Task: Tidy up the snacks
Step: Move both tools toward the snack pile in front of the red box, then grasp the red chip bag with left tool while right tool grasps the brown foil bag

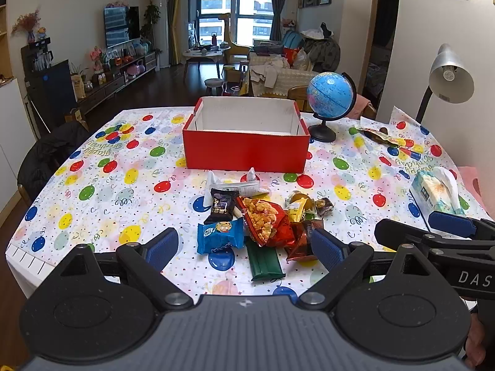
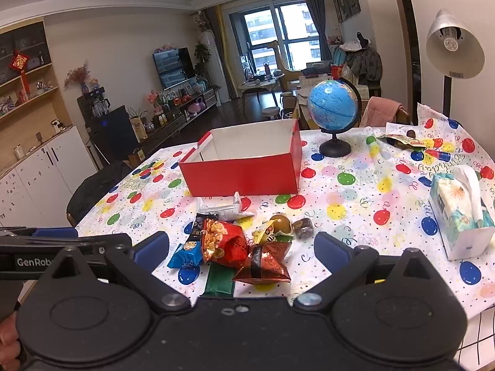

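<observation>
You've got the whole counter (image 1: 102,167) laid out ahead of you, balloon-print cloth and all, and sitting square in the middle of it is the red box (image 1: 246,150), open-topped and showing nothing but white walls inside from here, so by the look of it the sorting hasn't started. Off to the right stand the globe (image 1: 330,95) and, nearer you, the tissue pack (image 1: 436,191), both well clear of the action. Now the pile of snacks (image 1: 260,216): it lies between you and the box, near its front wall, packets overlapping. The red chip bag (image 1: 266,221) lies in the heart of it, the blue cookie packet (image 1: 220,235) touching its left side, the green packet (image 1: 266,262) poking out nearest you, the black packet (image 1: 223,204) just behind. Your left gripper (image 1: 244,247) hovers over the near edge of the pile, jaws spread wide, holding nothing; your right gripper (image 2: 241,255) is just the same, wide open and empty above the copper-red wrapper (image 2: 263,266). This looks like the first pick: drop onto one loose packet at the edge, close on it alone, then carry it forward over the box wall.
</observation>
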`<state>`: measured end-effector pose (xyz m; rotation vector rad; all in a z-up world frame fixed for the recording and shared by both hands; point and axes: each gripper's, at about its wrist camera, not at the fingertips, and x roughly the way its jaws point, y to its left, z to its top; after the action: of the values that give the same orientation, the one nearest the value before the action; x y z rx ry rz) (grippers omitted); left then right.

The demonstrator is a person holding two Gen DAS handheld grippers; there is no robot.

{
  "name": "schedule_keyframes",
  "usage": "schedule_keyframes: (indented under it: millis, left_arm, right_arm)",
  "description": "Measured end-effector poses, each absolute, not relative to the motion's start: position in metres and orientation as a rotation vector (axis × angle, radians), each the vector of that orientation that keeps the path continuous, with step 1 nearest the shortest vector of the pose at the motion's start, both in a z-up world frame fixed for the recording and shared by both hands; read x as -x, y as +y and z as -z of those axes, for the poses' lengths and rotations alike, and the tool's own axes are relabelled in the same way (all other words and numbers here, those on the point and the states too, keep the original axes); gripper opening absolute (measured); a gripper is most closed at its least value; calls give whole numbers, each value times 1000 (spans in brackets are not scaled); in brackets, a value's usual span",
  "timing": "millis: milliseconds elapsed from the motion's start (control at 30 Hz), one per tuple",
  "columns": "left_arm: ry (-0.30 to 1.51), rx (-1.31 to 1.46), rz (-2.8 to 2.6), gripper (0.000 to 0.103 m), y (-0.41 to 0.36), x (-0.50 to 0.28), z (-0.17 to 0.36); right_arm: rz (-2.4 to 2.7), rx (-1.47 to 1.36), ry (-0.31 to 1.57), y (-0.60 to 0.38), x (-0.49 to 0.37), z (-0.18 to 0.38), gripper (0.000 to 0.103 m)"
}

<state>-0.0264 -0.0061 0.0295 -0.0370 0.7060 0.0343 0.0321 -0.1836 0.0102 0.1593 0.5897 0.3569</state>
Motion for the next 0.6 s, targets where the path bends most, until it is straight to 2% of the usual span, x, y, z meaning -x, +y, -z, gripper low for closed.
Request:
schedule_keyframes:
  millis: [200,600]
  left_arm:
    - [702,36,-38,93,-6,27,-29]
    - [675,159,-8,93,19,0,-16]
  right_arm:
    - [-362,-158,592,-184,-32,-9,96]
    - [-345,-177,651,-184,-64,13,94]
